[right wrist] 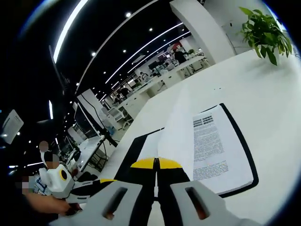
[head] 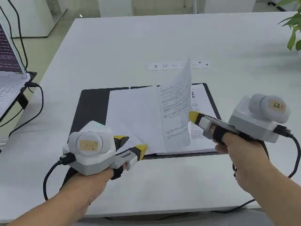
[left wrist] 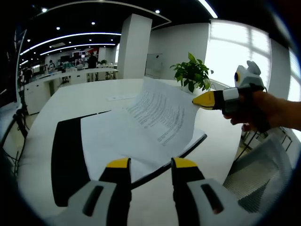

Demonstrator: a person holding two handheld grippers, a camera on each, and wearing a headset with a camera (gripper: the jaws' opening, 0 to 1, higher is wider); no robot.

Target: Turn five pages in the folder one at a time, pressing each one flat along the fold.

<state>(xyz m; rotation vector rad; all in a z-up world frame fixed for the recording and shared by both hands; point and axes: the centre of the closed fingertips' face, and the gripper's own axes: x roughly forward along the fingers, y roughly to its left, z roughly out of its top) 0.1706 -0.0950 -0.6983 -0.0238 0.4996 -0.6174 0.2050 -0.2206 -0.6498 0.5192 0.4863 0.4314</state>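
White worktop (head: 141, 42) carries the open folder (head: 89, 108) in its middle. Right gripper (head: 194, 117) has its jaws closed on one page (head: 176, 108), lifted upright. Left gripper (head: 131, 144) hovers at the folder's near edge, jaws apart

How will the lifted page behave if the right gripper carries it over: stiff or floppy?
Probably floppy: the page curves where the right gripper pinches it. Likely light, being one thin sheet; a hard pull may crease it.
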